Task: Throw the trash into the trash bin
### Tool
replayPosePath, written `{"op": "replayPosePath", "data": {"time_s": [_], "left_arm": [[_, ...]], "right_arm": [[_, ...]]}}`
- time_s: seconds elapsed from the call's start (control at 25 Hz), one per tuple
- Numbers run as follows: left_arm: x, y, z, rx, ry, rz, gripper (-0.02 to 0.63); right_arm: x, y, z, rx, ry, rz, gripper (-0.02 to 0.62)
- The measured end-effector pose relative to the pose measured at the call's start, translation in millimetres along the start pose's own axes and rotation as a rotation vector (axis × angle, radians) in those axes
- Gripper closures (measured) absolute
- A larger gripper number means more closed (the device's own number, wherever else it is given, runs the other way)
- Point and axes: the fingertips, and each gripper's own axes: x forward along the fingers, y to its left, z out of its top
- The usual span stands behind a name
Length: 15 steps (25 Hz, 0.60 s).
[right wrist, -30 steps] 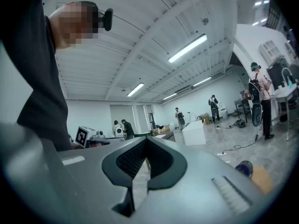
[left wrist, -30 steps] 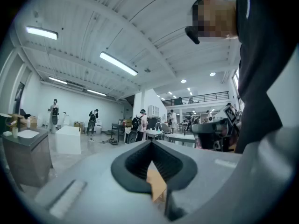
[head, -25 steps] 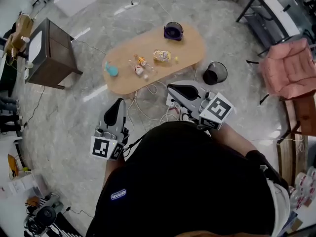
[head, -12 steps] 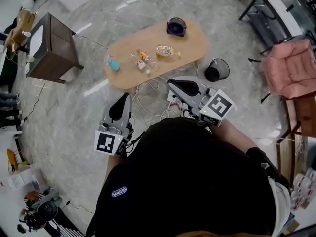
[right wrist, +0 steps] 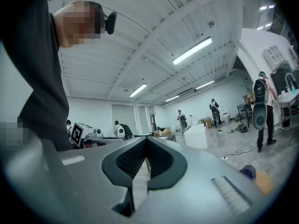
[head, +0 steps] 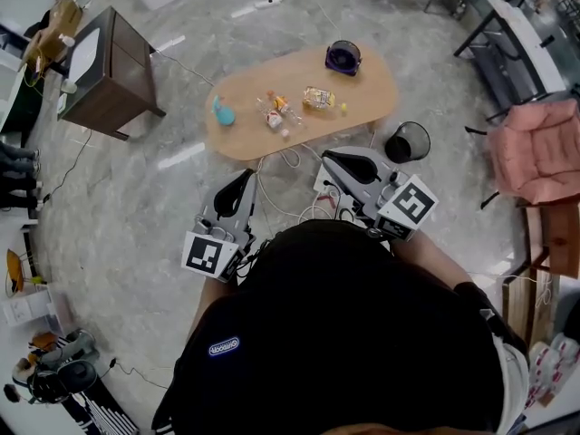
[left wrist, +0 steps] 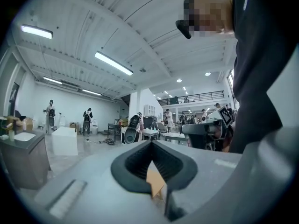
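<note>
**A:** What is the head view showing that the claw cameras are missing?

**B:** It is looking down on the whole layout. The trash (head: 276, 113) is lying mid-tabletop (head: 362, 84), with a snack packet (head: 318, 98) on one side and a teal item (head: 222, 111) on the other. A purple container (head: 343, 58) is sitting at the far end. The black trash bin (head: 407, 141) is standing on the floor just beside the tabletop's right end. The claw views are showing a big hall instead, with ceiling lights (left wrist: 113, 63) and people (left wrist: 88, 120) standing far off.

**A:** And the hands?

**B:** Both are holding their claws level, close to the body, pointing toward the tabletop and touching nothing.

**A:** The claws themselves?

**B:** The left claw (head: 237, 191) is sitting closed, gripping nothing. The right claw (head: 343, 163) is closed and empty too.
</note>
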Motion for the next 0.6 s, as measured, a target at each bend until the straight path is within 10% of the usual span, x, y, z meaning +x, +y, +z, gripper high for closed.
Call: {"op": "replayPosePath", "data": {"time_s": [0.2,0.6], "left_arm": [[-10,7,-7,-0.018,0.006,-0.001,0.522],[-31,26,-28,-0.052,0.028,-0.013,0.254]], "right_arm": [[7,11,-2,0.002,-0.015,0.019,0.551],[34,36,-23,-0.011,0.026,0.017,0.073]]}}
